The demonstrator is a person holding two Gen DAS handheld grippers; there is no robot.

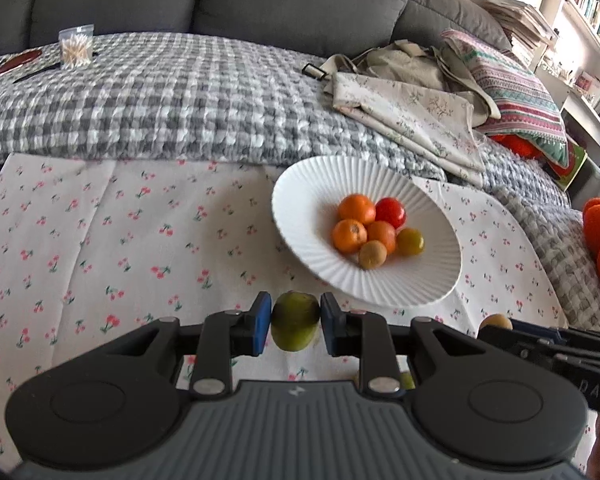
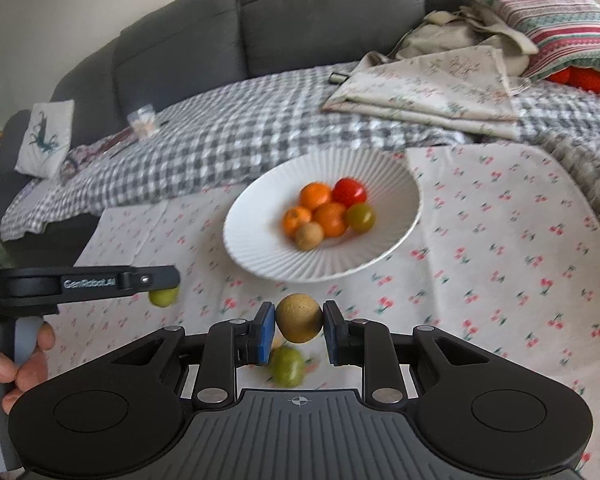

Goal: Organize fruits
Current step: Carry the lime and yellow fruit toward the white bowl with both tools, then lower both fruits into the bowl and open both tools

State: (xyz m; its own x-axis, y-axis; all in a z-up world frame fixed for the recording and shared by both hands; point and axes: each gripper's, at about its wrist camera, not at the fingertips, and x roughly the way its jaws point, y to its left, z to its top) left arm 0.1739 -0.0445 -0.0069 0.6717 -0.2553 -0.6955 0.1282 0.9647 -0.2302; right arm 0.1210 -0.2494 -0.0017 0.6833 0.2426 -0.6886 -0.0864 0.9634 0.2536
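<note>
Clamped between the left gripper's (image 1: pixel 295 324) blue pads, a green fruit (image 1: pixel 295 321) stands upright, its lower end hidden. Right gripper (image 2: pixel 299 326) pinches a brown fruit (image 2: pixel 299 318), long axis tilted; below lies another green fruit (image 2: pixel 287 366), blurred. Beyond both, the white bowl (image 2: pixel 256 220) holds six fruits.

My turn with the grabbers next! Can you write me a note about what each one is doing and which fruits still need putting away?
Left hand-held gripper: shut on a green fruit.
Right hand-held gripper: shut on a brown kiwi-like fruit.
Done: six fruits sit in the white ribbed bowl, among them three oranges and a red tomato.
Left: drop both held fruits in the bowl, then fetch the green fruit on the cherry-print cloth.
</note>
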